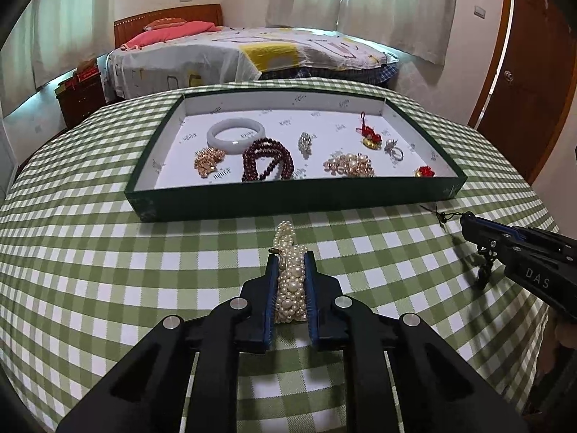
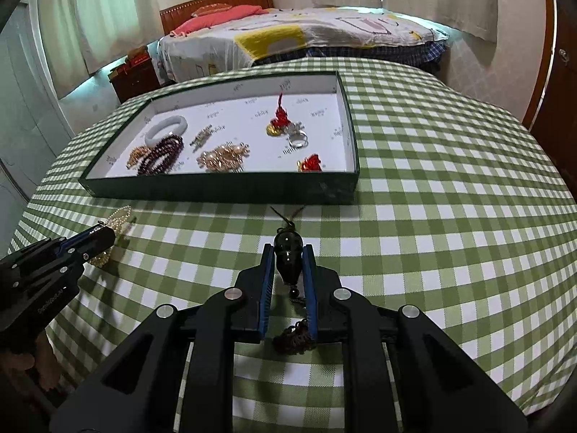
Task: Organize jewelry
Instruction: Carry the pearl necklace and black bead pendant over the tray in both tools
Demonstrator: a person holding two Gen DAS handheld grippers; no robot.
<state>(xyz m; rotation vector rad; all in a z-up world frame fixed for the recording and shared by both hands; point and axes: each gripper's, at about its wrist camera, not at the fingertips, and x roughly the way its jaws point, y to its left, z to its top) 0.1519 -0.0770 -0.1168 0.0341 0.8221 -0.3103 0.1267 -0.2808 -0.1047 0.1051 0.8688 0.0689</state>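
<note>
Left gripper [image 1: 291, 258]: fingers pinching a pearl bracelet [image 1: 290, 281] on the table [image 1: 108, 270], just in front of the tray.
Right gripper [image 2: 288, 252]: fingers clamped on a dark pendant [image 2: 287, 258] with a tassel, over the table.
Tray [image 1: 288, 202]: green, white-lined, holds a white bangle [image 1: 236, 133], dark red beads [image 1: 268, 160], a ring [image 1: 396, 153] and other pieces.

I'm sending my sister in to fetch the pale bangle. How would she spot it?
On the green checked tablecloth sits a shallow dark green tray with a white floor. The bangle lies in its far left part, just behind the dark red bead strand. It is the only smooth, milky white, solid ring there.
</note>
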